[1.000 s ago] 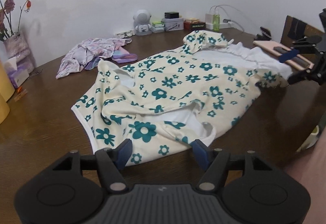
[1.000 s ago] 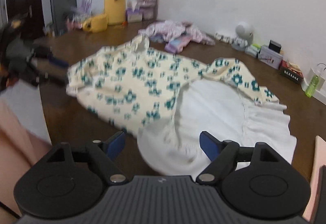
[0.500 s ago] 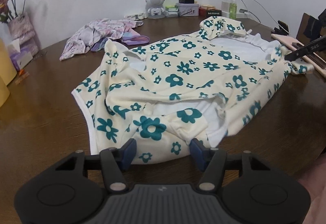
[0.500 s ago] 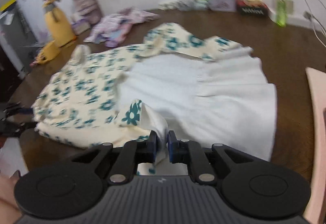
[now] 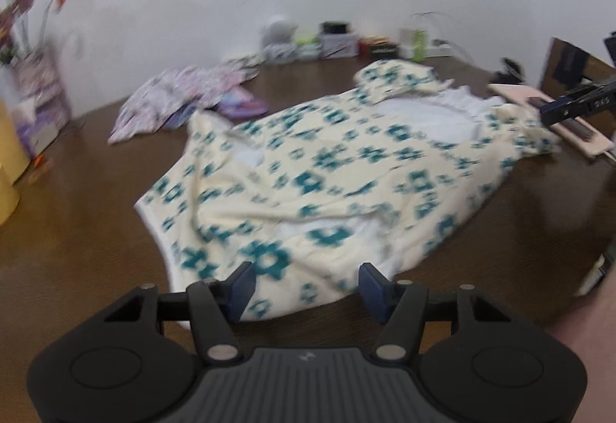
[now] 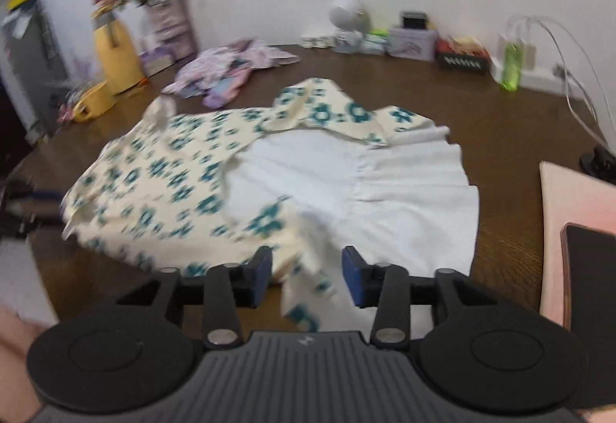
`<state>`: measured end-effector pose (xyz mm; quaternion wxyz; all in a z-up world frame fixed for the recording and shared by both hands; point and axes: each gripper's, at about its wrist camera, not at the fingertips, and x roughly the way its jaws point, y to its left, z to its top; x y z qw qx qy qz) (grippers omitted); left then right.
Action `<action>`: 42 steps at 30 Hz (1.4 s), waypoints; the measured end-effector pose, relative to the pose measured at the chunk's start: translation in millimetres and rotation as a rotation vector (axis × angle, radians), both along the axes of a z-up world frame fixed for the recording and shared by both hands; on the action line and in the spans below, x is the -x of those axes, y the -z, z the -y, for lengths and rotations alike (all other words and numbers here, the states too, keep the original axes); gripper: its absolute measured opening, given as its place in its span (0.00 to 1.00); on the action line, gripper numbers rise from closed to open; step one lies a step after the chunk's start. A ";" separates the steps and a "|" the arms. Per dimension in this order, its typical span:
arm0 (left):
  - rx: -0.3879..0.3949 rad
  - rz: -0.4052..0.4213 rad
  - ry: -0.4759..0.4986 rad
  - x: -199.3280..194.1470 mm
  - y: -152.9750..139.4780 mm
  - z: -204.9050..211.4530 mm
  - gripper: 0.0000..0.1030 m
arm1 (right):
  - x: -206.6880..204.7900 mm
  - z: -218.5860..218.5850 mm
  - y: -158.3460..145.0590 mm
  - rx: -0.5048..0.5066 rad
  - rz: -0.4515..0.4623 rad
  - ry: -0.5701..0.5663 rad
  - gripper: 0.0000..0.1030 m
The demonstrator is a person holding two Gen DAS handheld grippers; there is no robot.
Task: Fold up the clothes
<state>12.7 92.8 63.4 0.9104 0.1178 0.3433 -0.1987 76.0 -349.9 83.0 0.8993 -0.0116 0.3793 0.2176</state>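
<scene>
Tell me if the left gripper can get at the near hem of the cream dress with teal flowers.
Probably yes. The left gripper is open, its jaws either side of the near hem of the cream dress with teal flowers, and nothing lies between them on the brown wooden table.

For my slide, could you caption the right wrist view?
Open right gripper over the floral dress's near corner on the table.
</scene>
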 end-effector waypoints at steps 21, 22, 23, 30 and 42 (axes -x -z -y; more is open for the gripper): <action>-0.195 -0.052 0.257 -19.8 29.9 70.3 0.04 | 0.4 27.5 18.8 0.169 -0.011 -0.015 0.04; -0.202 -0.058 0.260 -19.2 29.4 68.8 0.04 | -1.4 32.4 15.3 0.172 -0.015 -0.017 0.04; -0.210 -0.062 0.267 -17.4 29.2 67.7 0.04 | -3.1 36.8 12.4 0.172 -0.021 -0.023 0.04; -0.227 -0.064 0.281 -8.0 24.1 68.1 0.09 | -3.9 26.3 22.6 0.235 -0.101 -0.114 0.06; -0.076 0.054 0.079 -45.3 -18.1 47.0 0.67 | -76.2 -9.0 -35.3 0.220 0.195 -0.057 0.64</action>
